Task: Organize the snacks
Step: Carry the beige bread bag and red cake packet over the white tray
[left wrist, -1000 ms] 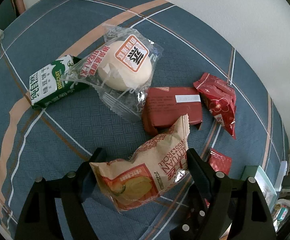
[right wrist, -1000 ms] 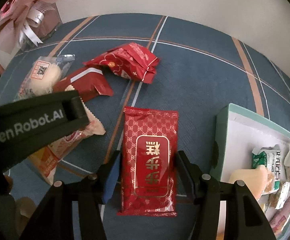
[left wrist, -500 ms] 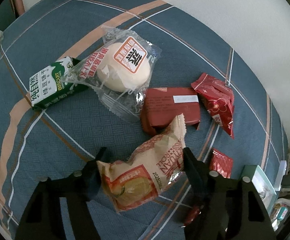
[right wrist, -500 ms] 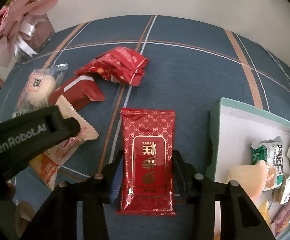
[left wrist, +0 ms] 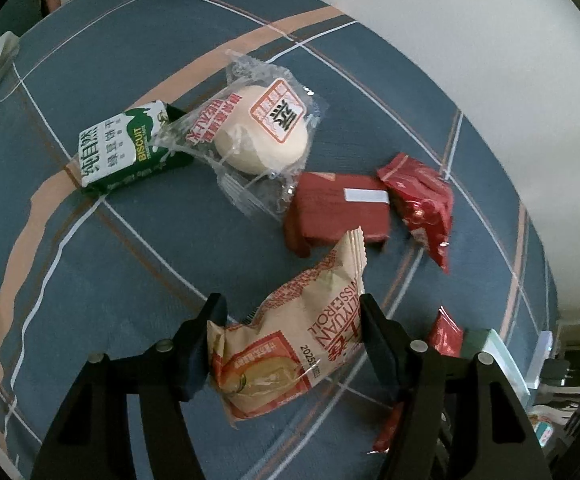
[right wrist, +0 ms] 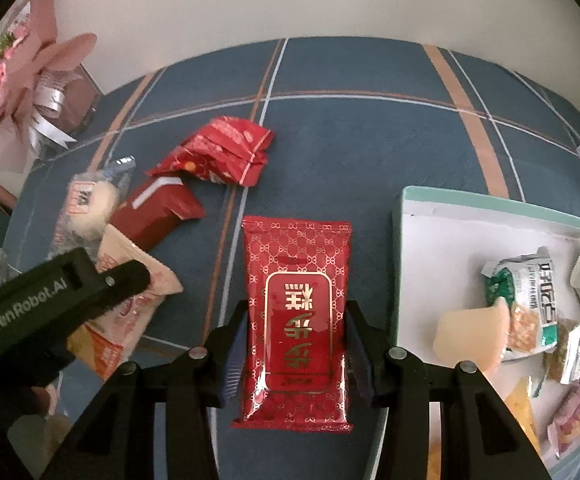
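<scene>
My left gripper (left wrist: 290, 336) is shut on a tan swiss-roll packet (left wrist: 290, 344) and holds it above the blue plaid cloth (left wrist: 130, 248). My right gripper (right wrist: 296, 340) is shut on a flat red packet with gold characters (right wrist: 296, 300), held above the cloth left of the green-rimmed box (right wrist: 406, 200). On the cloth lie a green biscuit pack (left wrist: 126, 148), a clear-wrapped white bun (left wrist: 262, 132), a dark red packet (left wrist: 338, 208) and a crumpled red packet (left wrist: 422, 200). The left gripper's body (right wrist: 42, 300) shows in the right wrist view.
The box (right wrist: 450, 264) holds several snacks, among them a pale jelly cup (right wrist: 470, 336) and a green-white packet (right wrist: 530, 292). A pink ribboned bouquet (right wrist: 22, 80) stands at the back left. A white wall (left wrist: 450, 40) runs behind the table edge.
Both grippers have risen and drawn back with their packets. The right gripper has shifted toward the box, and more of the box shows.
</scene>
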